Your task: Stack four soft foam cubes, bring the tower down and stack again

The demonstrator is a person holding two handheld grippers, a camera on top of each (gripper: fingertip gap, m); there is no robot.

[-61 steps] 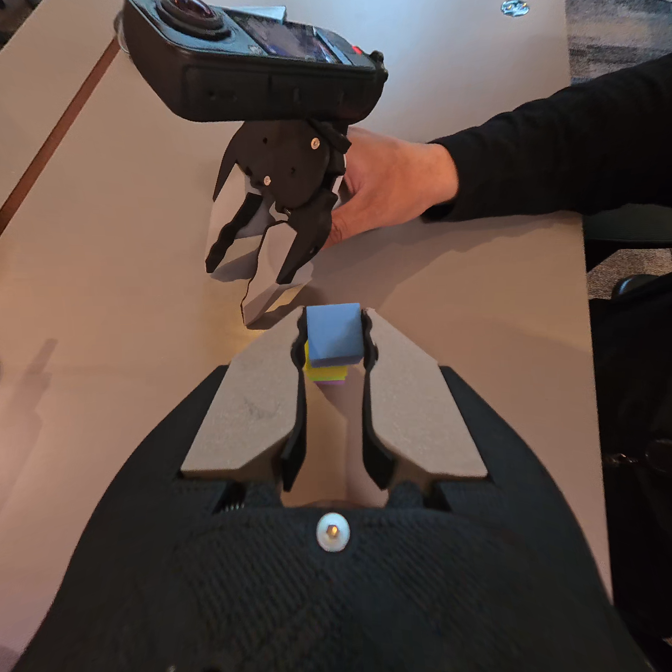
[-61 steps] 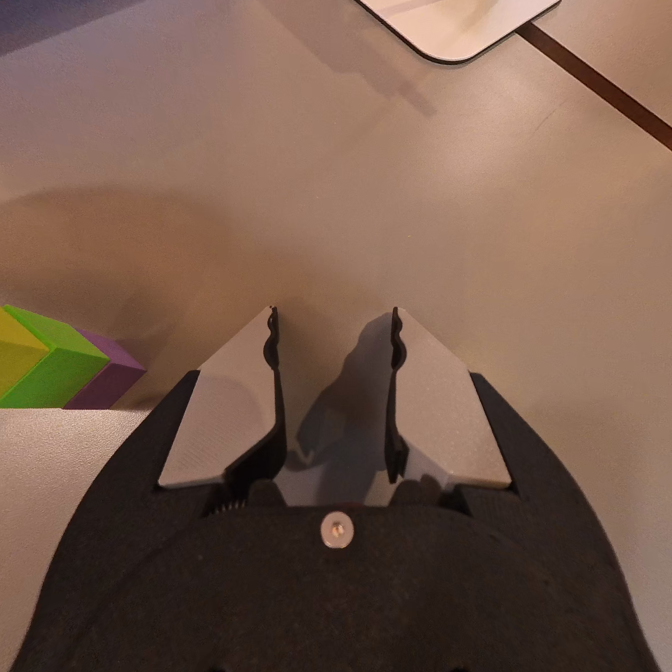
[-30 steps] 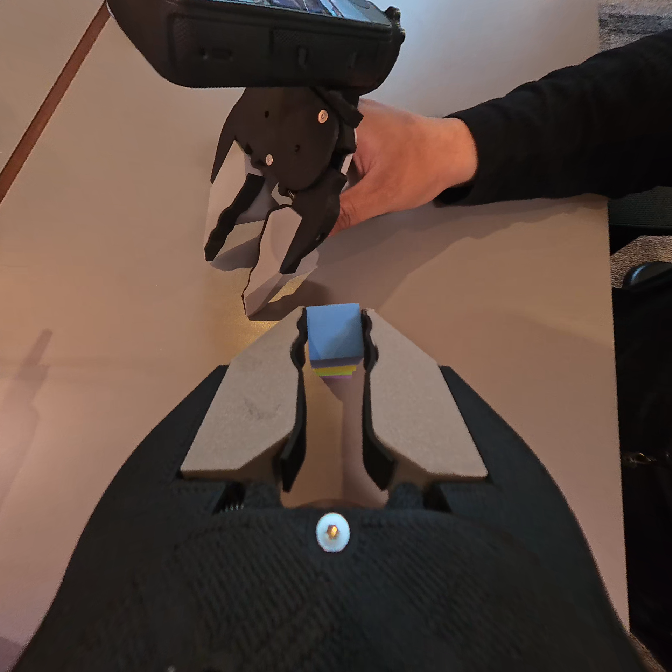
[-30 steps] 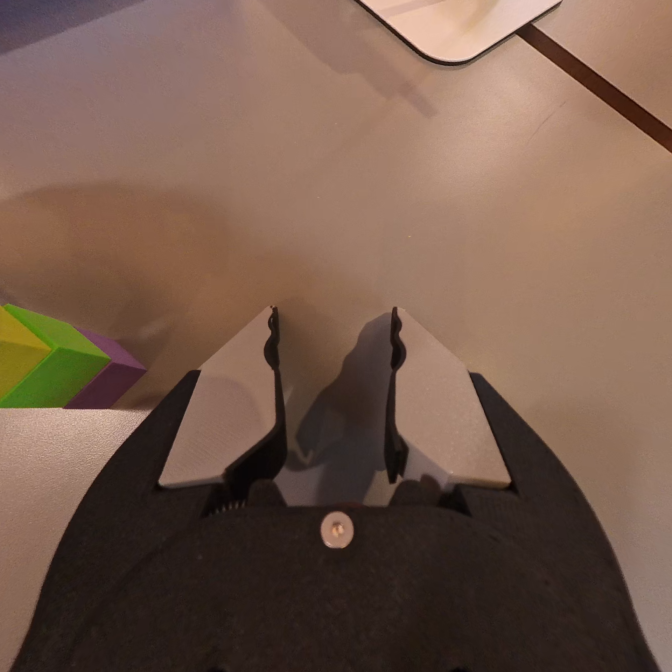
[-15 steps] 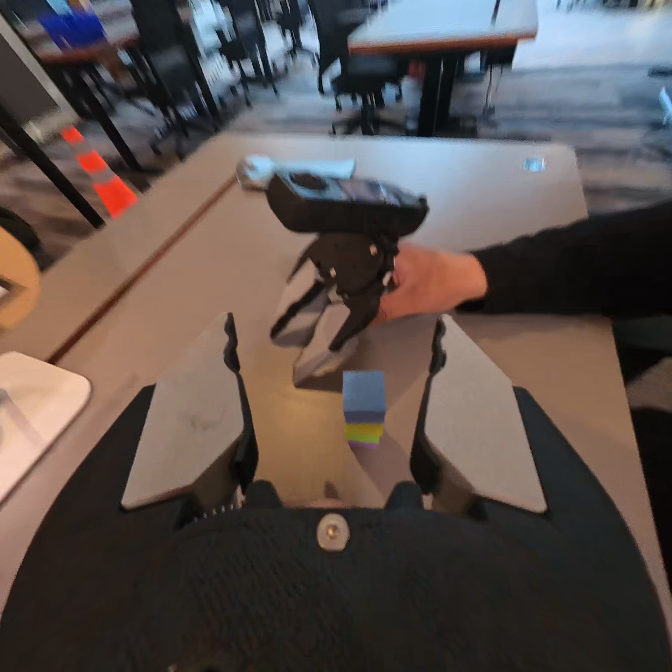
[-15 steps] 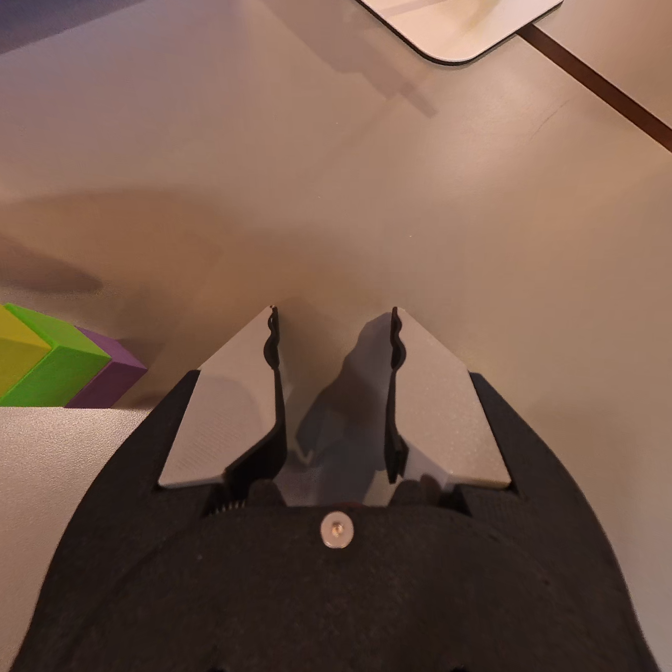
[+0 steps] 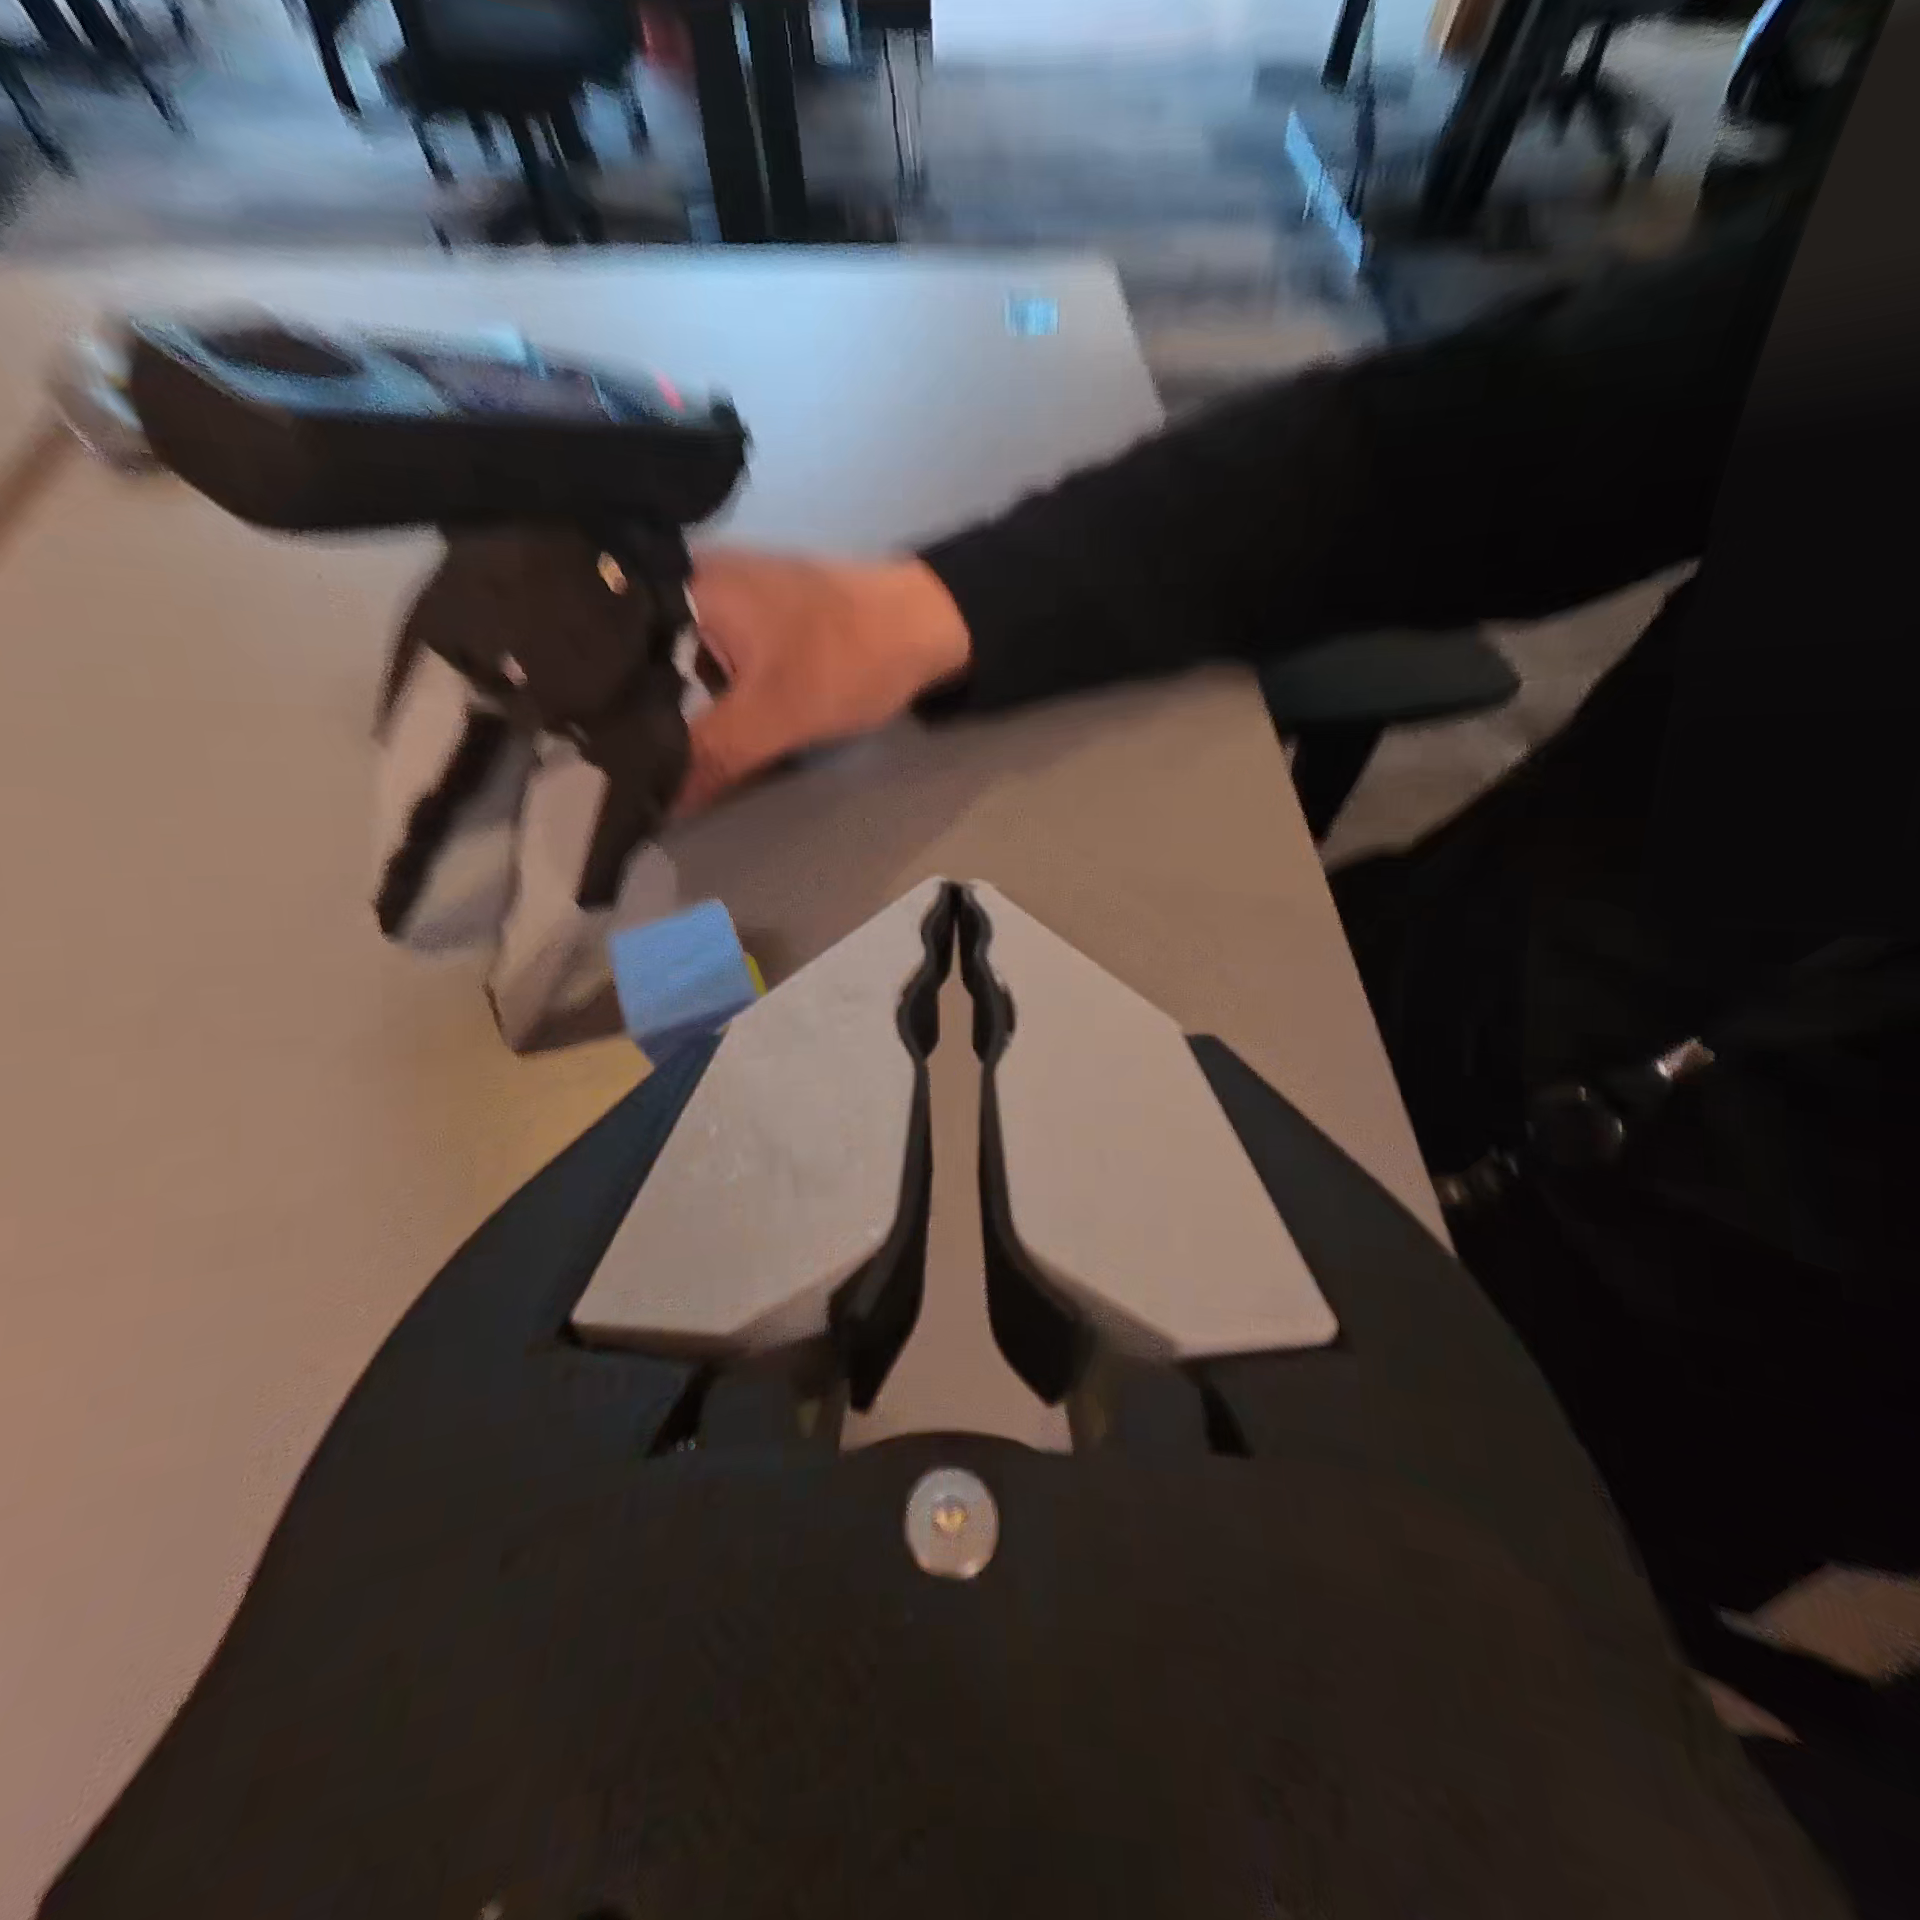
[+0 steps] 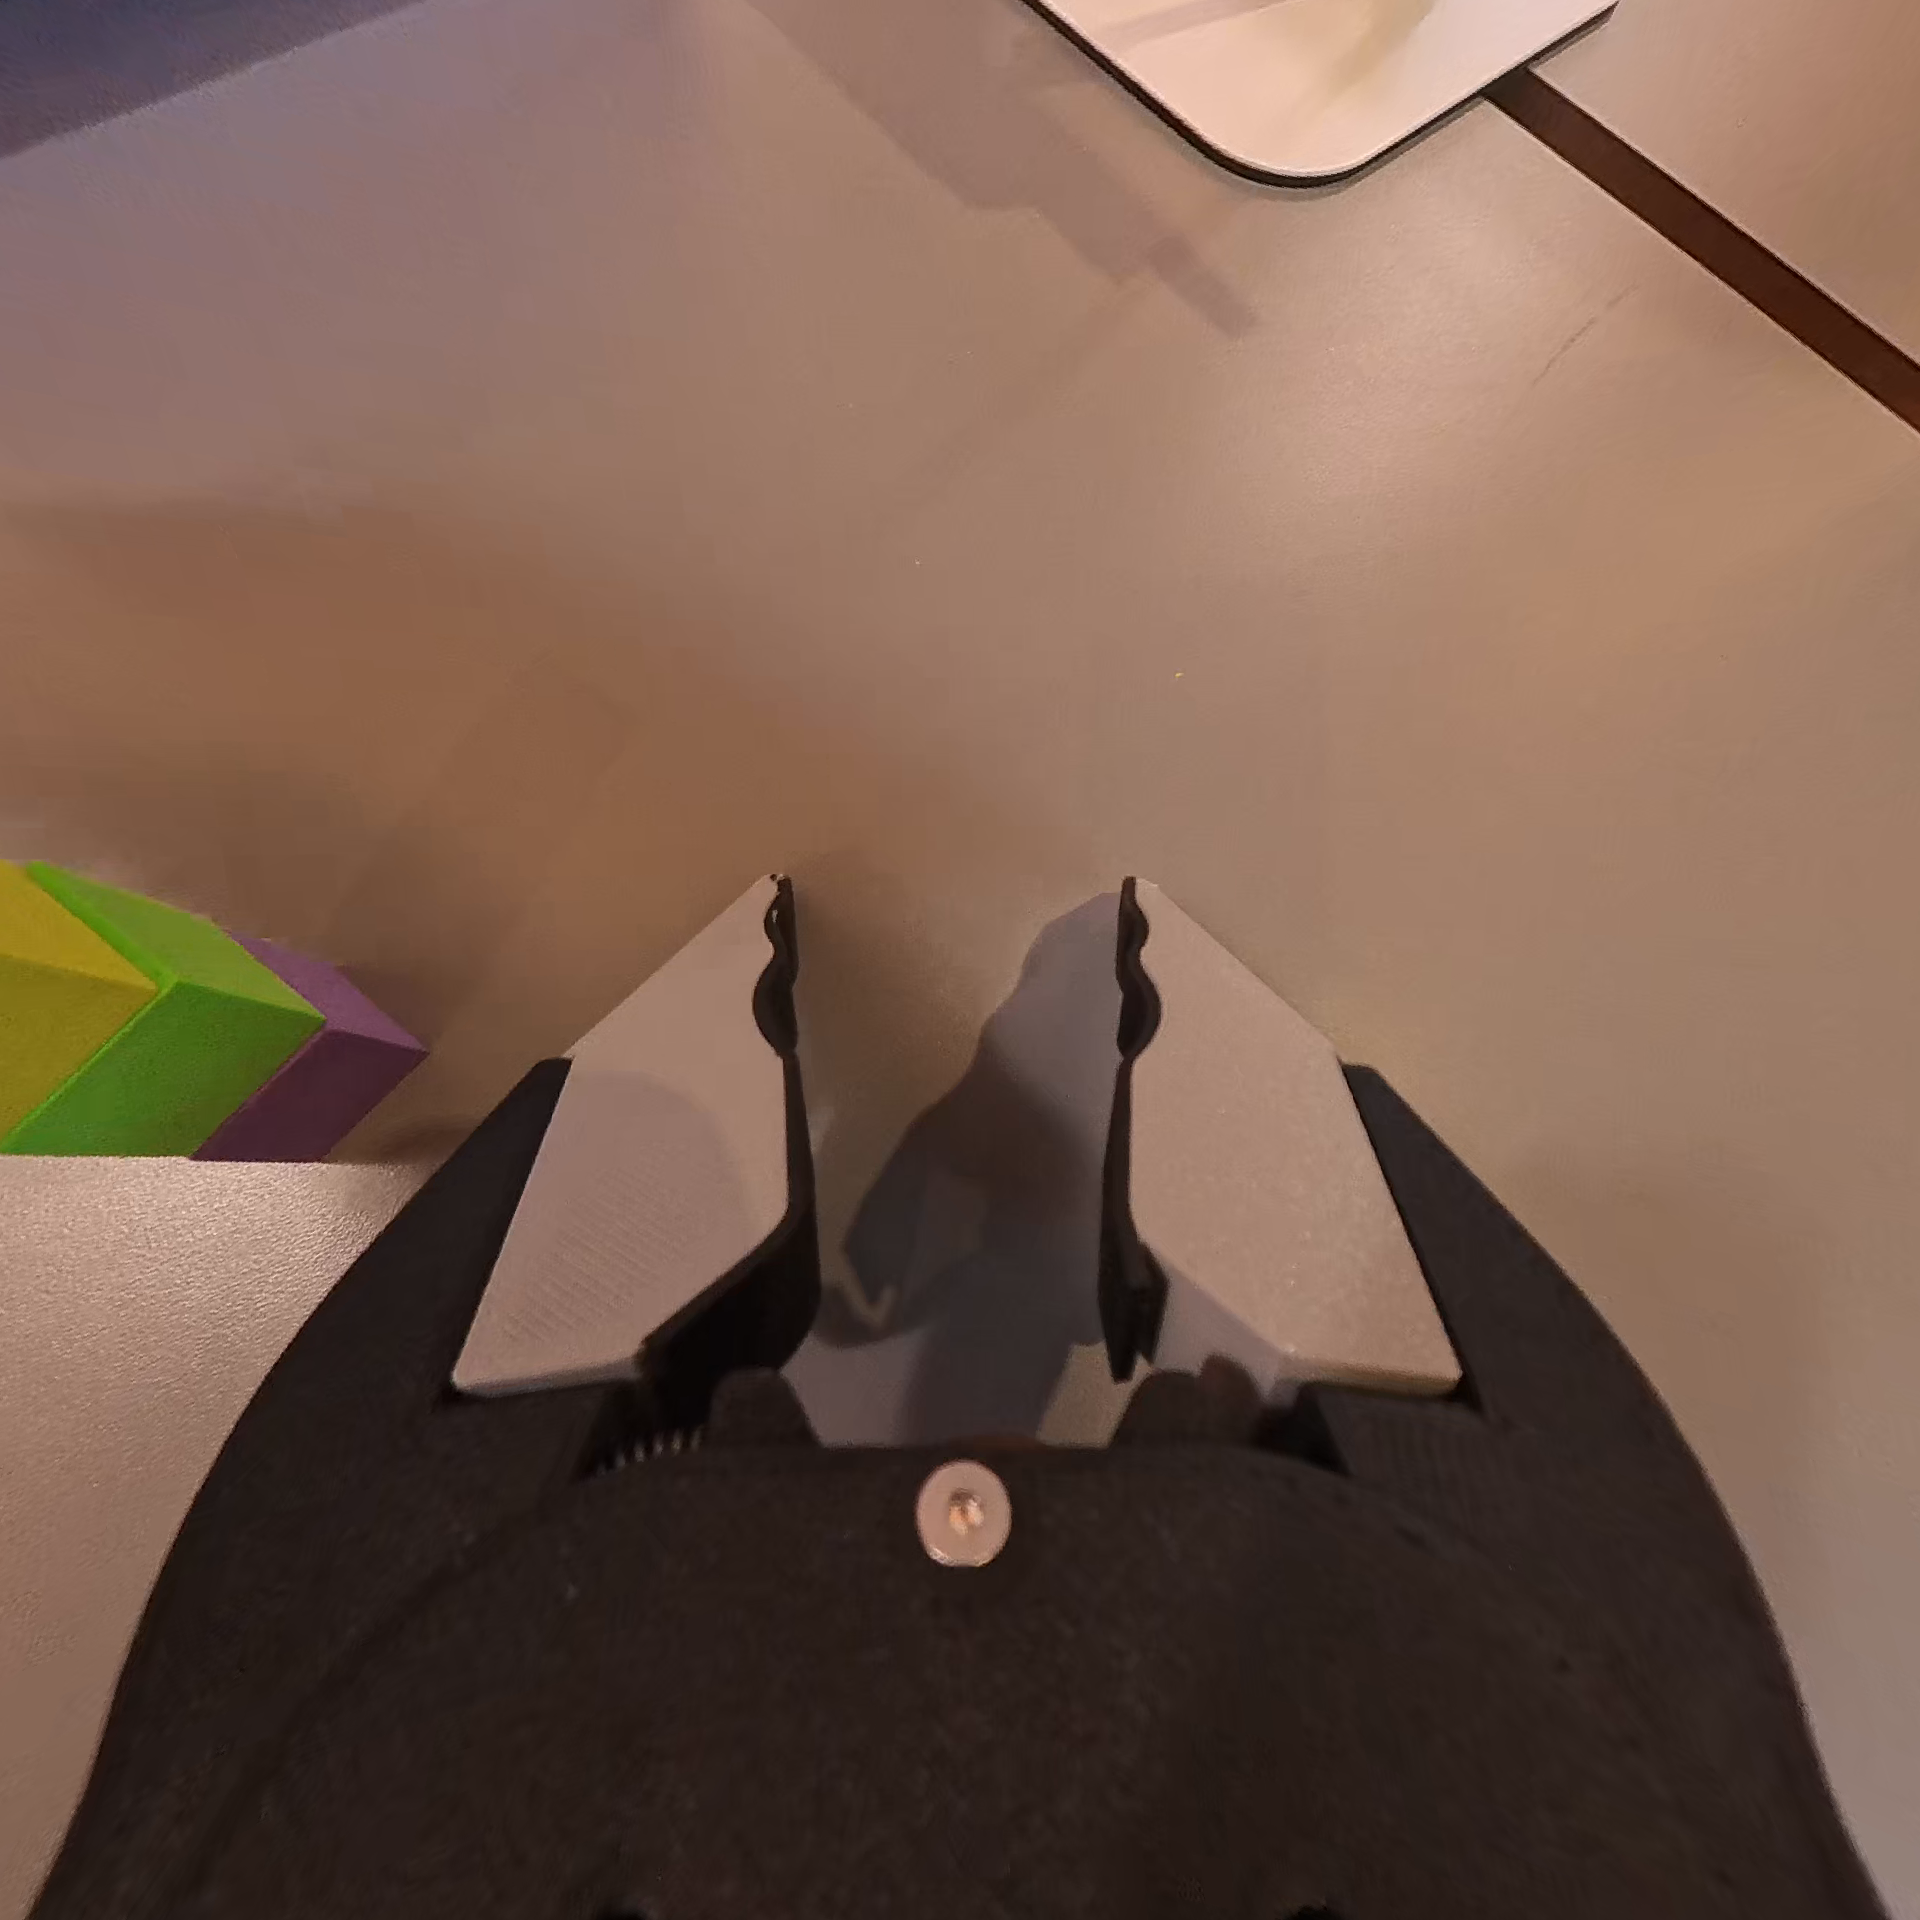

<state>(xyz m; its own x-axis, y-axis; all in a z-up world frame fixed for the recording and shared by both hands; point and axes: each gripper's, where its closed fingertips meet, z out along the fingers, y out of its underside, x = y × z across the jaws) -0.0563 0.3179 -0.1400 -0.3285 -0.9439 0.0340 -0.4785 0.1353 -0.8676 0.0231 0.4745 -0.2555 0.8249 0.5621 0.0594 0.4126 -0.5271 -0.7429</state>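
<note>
The foam tower stands on the beige table (image 7: 208,1039). In the blurred left wrist view its blue top cube (image 7: 681,977) shows, with a sliver of the yellow cube (image 7: 756,979) under it; the lower part is hidden behind my left finger. My left gripper (image 7: 954,894) is shut and empty, just right of the tower. The right gripper (image 7: 499,914) hovers open just behind and left of the tower. In the right wrist view the right gripper (image 8: 954,894) is open and empty over bare table. The yellow (image 8: 52,997), green (image 8: 177,1049) and purple (image 8: 332,1049) cubes show at its left edge.
A hand (image 7: 821,655) in a black sleeve holds the right gripper. The table's right edge (image 7: 1299,831) is close, with a dark chair beyond. A white rounded pad (image 8: 1330,83) and a dark table seam (image 8: 1714,239) lie far right. Other tables and chairs stand behind. Some 20 cm of space lies between my two pairs of fingers.
My left gripper let go of the blue cube on top of the tower, opened wide and drew back, then shut and swung to the tower's right. The right gripper has stayed open in place.
</note>
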